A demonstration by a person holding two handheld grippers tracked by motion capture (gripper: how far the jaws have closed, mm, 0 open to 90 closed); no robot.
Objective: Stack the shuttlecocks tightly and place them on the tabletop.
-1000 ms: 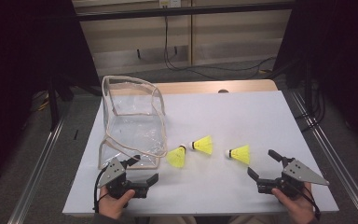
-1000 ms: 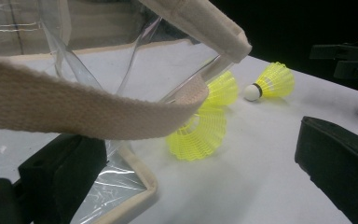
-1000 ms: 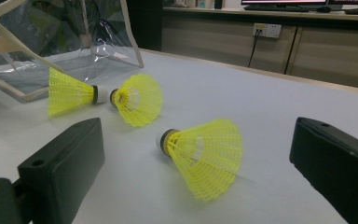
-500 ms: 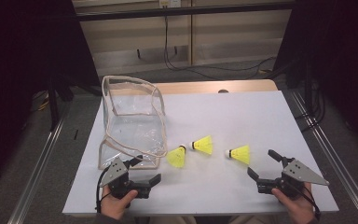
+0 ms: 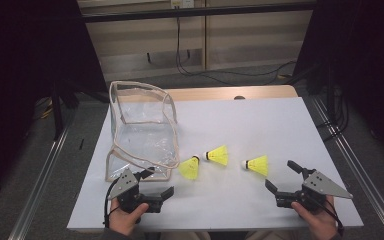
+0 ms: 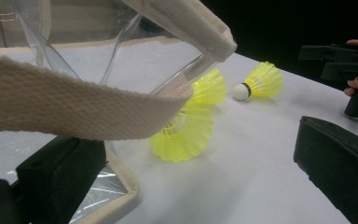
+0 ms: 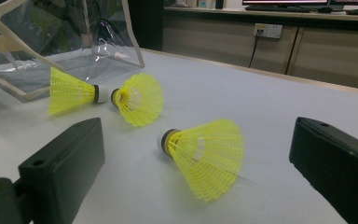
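Note:
Three yellow shuttlecocks lie on the white table: one (image 5: 190, 167) beside the bag's front corner, one (image 5: 217, 156) just right of it, one (image 5: 256, 165) farther right. A clear plastic bag (image 5: 140, 130) with beige trim stands open at the left. My left gripper (image 5: 160, 182) is open at the bag's front edge; in the left gripper view the beige trim (image 6: 74, 107) hangs over its left jaw, with the nearest shuttlecock (image 6: 184, 135) ahead. My right gripper (image 5: 280, 174) is open, and the right shuttlecock (image 7: 205, 154) lies just ahead between its jaws, untouched.
The table top (image 5: 260, 120) is bare behind the shuttlecocks. Metal rails (image 5: 350, 160) run along both sides of the table. Cables (image 5: 190, 65) hang at the back wall. The right gripper (image 6: 349, 60) appears far off in the left gripper view.

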